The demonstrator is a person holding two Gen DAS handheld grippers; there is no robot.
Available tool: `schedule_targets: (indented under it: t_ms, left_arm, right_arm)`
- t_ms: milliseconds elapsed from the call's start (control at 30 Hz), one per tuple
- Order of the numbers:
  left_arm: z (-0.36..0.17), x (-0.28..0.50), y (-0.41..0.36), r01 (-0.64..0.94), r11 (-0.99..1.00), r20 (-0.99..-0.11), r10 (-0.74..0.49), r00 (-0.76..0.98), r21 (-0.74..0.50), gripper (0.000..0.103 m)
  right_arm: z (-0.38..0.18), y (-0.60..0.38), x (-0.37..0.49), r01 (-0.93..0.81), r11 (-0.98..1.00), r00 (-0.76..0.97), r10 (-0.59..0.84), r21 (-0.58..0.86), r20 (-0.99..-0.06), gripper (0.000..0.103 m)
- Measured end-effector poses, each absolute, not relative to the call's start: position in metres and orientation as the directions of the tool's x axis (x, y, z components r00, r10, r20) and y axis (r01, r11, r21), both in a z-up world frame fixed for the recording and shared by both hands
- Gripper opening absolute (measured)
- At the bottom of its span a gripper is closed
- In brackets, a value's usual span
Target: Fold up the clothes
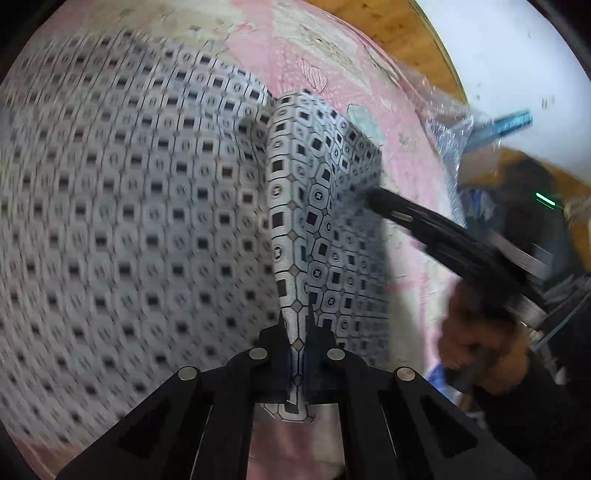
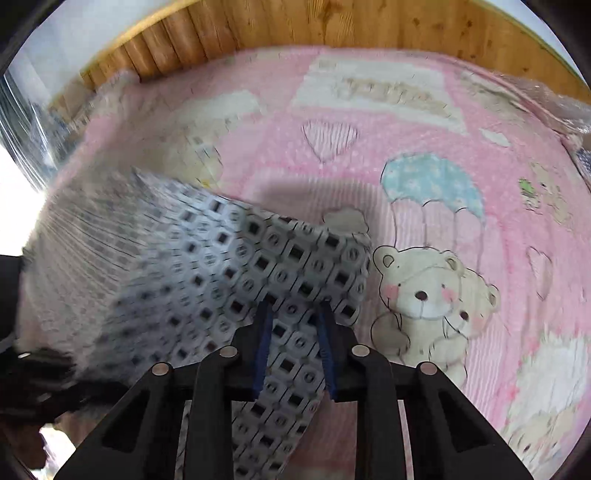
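L gripper [image 1: 299, 343] clamped on patterned garment [image 1: 147, 206] edge; R gripper [image 2: 293, 332] clamped on same, above pink bedspread [image 2: 424, 147].

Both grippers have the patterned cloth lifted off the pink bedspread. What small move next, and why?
Probably carry both grippers together across and lower the held edge onto the rest of the cloth. The left gripper pinches a narrow fold of the patterned cloth, the right gripper has fabric between its fingers, and the cloth hangs raised above the pink bedspread, so the fold is unfinished.

Pink bear-print bedspread [image 2: 424, 155] — wooden headboard [image 2: 295, 29]
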State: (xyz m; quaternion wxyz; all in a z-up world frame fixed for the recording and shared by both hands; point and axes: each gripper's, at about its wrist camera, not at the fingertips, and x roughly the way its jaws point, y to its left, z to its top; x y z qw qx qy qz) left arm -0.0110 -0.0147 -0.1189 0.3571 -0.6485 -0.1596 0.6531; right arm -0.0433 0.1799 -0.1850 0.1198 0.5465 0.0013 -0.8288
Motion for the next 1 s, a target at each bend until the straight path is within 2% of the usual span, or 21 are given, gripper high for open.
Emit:
schedule_targets:
  t_ms: [67, 167, 233, 367, 467, 533, 667, 733, 767, 800, 833, 867, 900, 1000]
  left_arm:
    - [-0.133, -0.011, -0.02, -0.204, -0.734, -0.759, 0.645, 0.092, -0.648, 0.003]
    - [-0.151, -0.017, -0.03, -0.104, -0.693, -0.701, 0.706, 0.104, -0.714, 0.005]
    - [-0.147, -0.017, -0.034, -0.111, -0.689, -0.698, 0.707, 0.115, -0.716, 0.006]
    - [-0.112, -0.014, -0.04, -0.257, -0.738, -0.772, 0.634, 0.05, -0.623, 0.015]
    - [-0.1, -0.015, -0.04, -0.307, -0.754, -0.797, 0.604, 0.026, -0.581, 0.019]
    - [-0.117, -0.014, -0.039, -0.303, -0.77, -0.819, 0.569, 0.071, -0.562, 0.019]
    - [-0.123, -0.013, -0.052, -0.25, -0.733, -0.767, 0.638, 0.071, -0.633, 0.019]
    - [-0.125, -0.01, -0.058, -0.242, -0.731, -0.762, 0.644, 0.067, -0.639, 0.019]
    - [-0.126, -0.009, -0.061, -0.238, -0.729, -0.76, 0.647, 0.065, -0.641, 0.019]
    - [-0.126, -0.009, -0.063, -0.234, -0.725, -0.755, 0.653, 0.062, -0.647, 0.019]
    - [-0.127, -0.009, -0.064, -0.229, -0.721, -0.748, 0.661, 0.059, -0.654, 0.019]
    - [-0.125, -0.008, -0.055, -0.221, -0.721, -0.747, 0.662, 0.061, -0.657, 0.014]
    - [-0.126, -0.009, -0.05, -0.206, -0.717, -0.74, 0.669, 0.068, -0.666, 0.009]
    - [-0.115, -0.006, -0.061, -0.137, -0.66, -0.67, 0.741, 0.048, -0.739, 0.004]
  right_arm:
    - [-0.193, 0.179, -0.052, 0.225, -0.966, -0.357, -0.201, 0.125, -0.912, 0.025]
    - [-0.186, 0.191, -0.05, 0.196, -0.968, -0.361, -0.22, 0.156, -0.906, 0.025]
    - [-0.167, 0.198, -0.034, 0.186, -0.962, -0.391, -0.257, 0.198, -0.884, 0.025]
    - [-0.137, 0.195, 0.016, 0.244, -0.923, -0.4, -0.374, 0.296, -0.836, 0.025]
    - [-0.161, 0.175, 0.05, 0.314, -0.905, -0.297, -0.381, 0.287, -0.876, 0.025]
    - [-0.181, 0.164, 0.067, 0.345, -0.897, -0.228, -0.365, 0.275, -0.903, 0.024]
    - [-0.174, 0.181, 0.073, 0.261, -0.913, -0.25, -0.378, 0.313, -0.891, 0.023]
    - [-0.16, 0.196, 0.071, 0.2, -0.924, -0.315, -0.377, 0.327, -0.871, 0.035]
    - [-0.158, 0.203, 0.069, 0.164, -0.928, -0.33, -0.371, 0.334, -0.868, 0.05]
    - [-0.163, 0.207, 0.066, 0.13, -0.926, -0.313, -0.377, 0.354, -0.872, 0.055]
    - [-0.168, 0.211, 0.063, 0.095, -0.923, -0.297, -0.383, 0.372, -0.875, 0.055]
    - [-0.171, 0.213, 0.061, 0.077, -0.921, -0.288, -0.387, 0.381, -0.876, 0.037]
    - [-0.169, 0.211, 0.063, 0.091, -0.922, -0.291, -0.385, 0.376, -0.876, 0.003]
    - [-0.156, 0.213, 0.071, 0.102, -0.924, -0.327, -0.381, 0.368, -0.865, 0.002]
